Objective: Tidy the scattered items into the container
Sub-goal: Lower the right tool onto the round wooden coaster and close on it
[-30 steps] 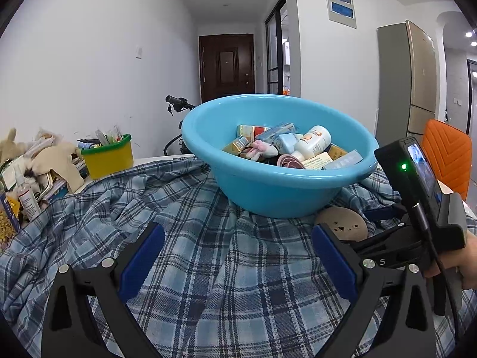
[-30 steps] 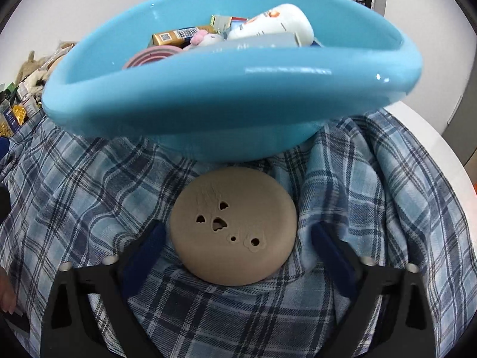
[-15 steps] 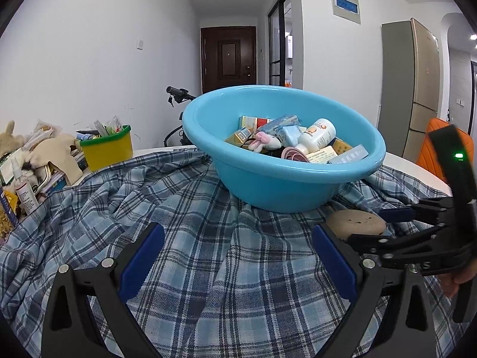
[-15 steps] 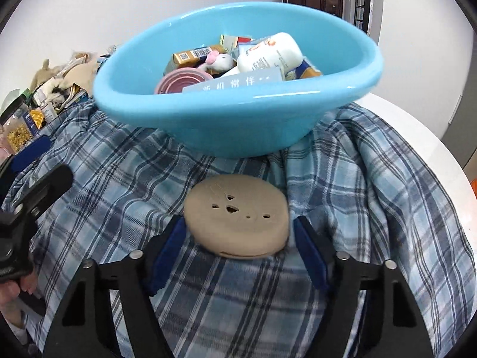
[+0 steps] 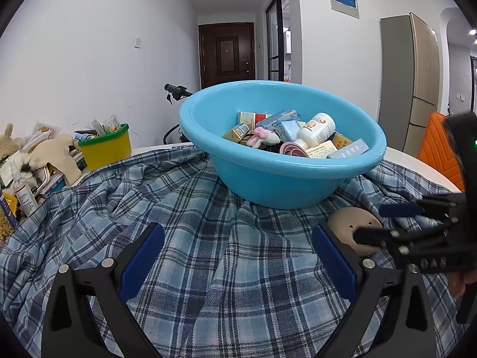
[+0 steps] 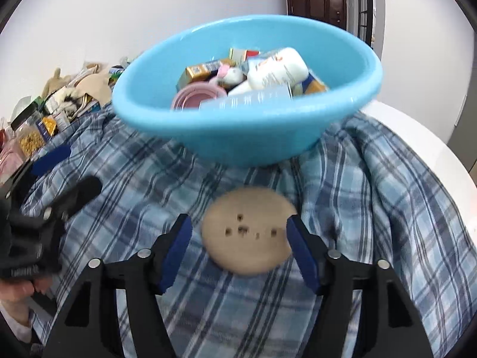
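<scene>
A blue basin (image 5: pixel 283 179) holding several small items stands on a plaid cloth (image 5: pixel 193 223); it also shows in the right wrist view (image 6: pixel 247 137). A tan round disc with small holes (image 6: pixel 249 235) sits between the pads of my right gripper (image 6: pixel 238 247), which is shut on it and holds it just above the cloth, in front of the basin. In the left wrist view the disc (image 5: pixel 351 223) shows at the right in my right gripper (image 5: pixel 384 223). My left gripper (image 5: pixel 238 259) is open and empty over the cloth, in front of the basin.
A yellow tub with a green rim (image 5: pixel 104 149) and a pile of plush toys, bottles and packets (image 5: pixel 26 161) stand at the left. The white table edge (image 6: pixel 417 137) curves at the right. An orange chair (image 5: pixel 438 143) stands beyond it.
My right gripper has closed around the tan disc and lifted and pulled it back from the basin. My left gripper has stayed open and shifted only slightly.
</scene>
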{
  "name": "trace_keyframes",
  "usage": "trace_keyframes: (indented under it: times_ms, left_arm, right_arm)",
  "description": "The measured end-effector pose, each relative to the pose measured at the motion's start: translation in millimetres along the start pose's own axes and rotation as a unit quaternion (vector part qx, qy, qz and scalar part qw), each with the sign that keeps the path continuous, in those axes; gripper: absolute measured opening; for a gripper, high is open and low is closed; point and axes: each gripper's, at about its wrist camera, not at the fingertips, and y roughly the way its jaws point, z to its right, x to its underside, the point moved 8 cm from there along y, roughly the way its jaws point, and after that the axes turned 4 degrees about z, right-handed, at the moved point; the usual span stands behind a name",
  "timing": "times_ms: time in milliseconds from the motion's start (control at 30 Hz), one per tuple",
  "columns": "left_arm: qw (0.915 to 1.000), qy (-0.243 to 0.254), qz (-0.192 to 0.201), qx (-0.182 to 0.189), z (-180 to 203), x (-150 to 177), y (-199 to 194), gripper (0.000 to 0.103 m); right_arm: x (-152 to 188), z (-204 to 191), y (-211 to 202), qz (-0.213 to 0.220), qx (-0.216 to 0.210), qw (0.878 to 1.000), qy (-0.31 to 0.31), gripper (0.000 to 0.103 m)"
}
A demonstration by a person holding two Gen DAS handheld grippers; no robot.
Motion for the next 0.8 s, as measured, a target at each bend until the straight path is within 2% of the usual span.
trace_keyframes:
  times_ms: [33, 167, 267, 367, 433, 533, 600, 733, 800]
  left_arm:
    - [1.0000, 0.000, -0.001, 0.000, 1, 0, 0, 0.101]
    - [0.9999, 0.002, -0.010, 0.006, 2, 2, 3, 0.101]
    - [0.9998, 0.008, -0.018, 0.010, 5, 4, 4, 0.101]
    - [0.9999, 0.009, 0.010, -0.001, 3, 0, -7, 0.101]
    - [0.9997, 0.013, 0.021, -0.003, 4, -2, -11, 0.101]
    - [0.9998, 0.016, 0.014, -0.004, 5, -2, -8, 0.101]
    - [0.9999, 0.013, 0.008, -0.001, 4, -1, -6, 0.101]
    - [1.0000, 0.002, -0.001, 0.002, 1, 0, -2, 0.101]
    - [1.0000, 0.000, -0.003, 0.002, 1, 1, -2, 0.101]
  right_arm:
    - [-3, -1, 5, -0.004, -0.005, 1.000, -0.006, 0.073]
    - [-5, -2, 25, -0.033, 0.001, 0.999, -0.023, 0.074]
    - [-2, -2, 33, -0.040, 0.011, 0.998, -0.036, 0.082]
    - [1, 1, 38, -0.047, 0.030, 0.997, -0.045, 0.084]
    - [4, 6, 42, -0.051, 0.027, 0.998, -0.032, 0.085]
    - [7, 11, 45, -0.054, 0.015, 0.998, -0.010, 0.086]
    - [7, 9, 45, -0.056, 0.018, 0.998, -0.019, 0.086]
    - [9, 2, 40, -0.050, 0.029, 0.998, -0.038, 0.079]
    - [9, -4, 34, -0.044, 0.016, 0.998, -0.030, 0.078]
